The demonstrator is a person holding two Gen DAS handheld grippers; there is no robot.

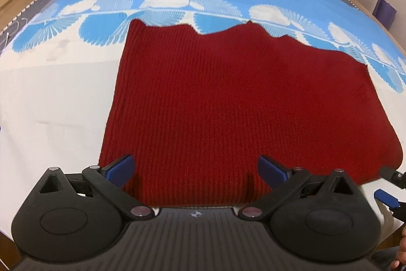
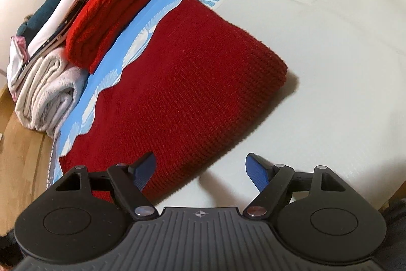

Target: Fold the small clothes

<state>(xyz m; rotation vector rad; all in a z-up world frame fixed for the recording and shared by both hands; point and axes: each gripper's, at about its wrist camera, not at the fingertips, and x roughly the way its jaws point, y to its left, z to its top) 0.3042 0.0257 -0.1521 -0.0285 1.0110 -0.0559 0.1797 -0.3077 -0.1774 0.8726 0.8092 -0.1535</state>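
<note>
Both the left gripper (image 1: 196,170) and right gripper (image 2: 200,170) were held released over the near edge of the dark red knit (image 1: 228,98). A further fold appeared pending; that edge would need to be pinched.

Even, soft indoor light, with faint shadows beside the folded dark red ribbed knit garment (image 2: 182,83) and under the black right gripper (image 2: 200,173) on the white and blue patterned bedsheet (image 2: 330,67); fisheye distortion bows the edges, and the far background is slightly soft.
</note>
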